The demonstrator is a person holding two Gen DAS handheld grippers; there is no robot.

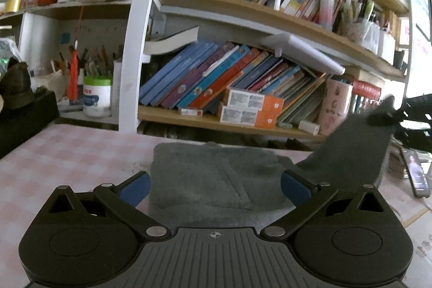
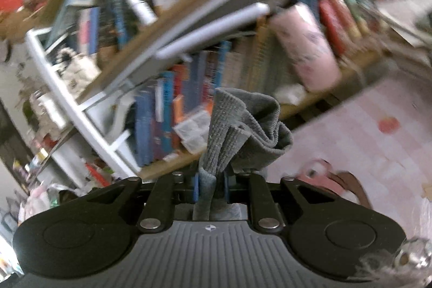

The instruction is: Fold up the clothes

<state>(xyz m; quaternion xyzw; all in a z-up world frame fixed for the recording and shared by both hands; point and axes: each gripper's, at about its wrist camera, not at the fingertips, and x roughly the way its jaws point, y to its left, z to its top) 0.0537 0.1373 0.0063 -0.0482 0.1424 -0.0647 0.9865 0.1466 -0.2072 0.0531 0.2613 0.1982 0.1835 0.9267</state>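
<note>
A grey knitted garment (image 1: 216, 177) lies partly folded on the pink checked table (image 1: 67, 153). My left gripper (image 1: 215, 186) hangs open just above its near edge, blue pads (image 1: 135, 189) apart on either side of the cloth. One corner of the garment (image 1: 351, 147) is lifted up at the right, held by my right gripper (image 1: 383, 116). In the right wrist view my right gripper (image 2: 212, 186) is shut on a bunched fold of the grey garment (image 2: 243, 126), which sticks up past the fingers.
A bookshelf (image 1: 243, 88) full of books stands right behind the table. A pink tumbler (image 1: 336, 104), orange boxes (image 1: 251, 108) and a pen jar (image 1: 95, 96) sit along the back. A phone (image 1: 417, 172) lies at the right edge.
</note>
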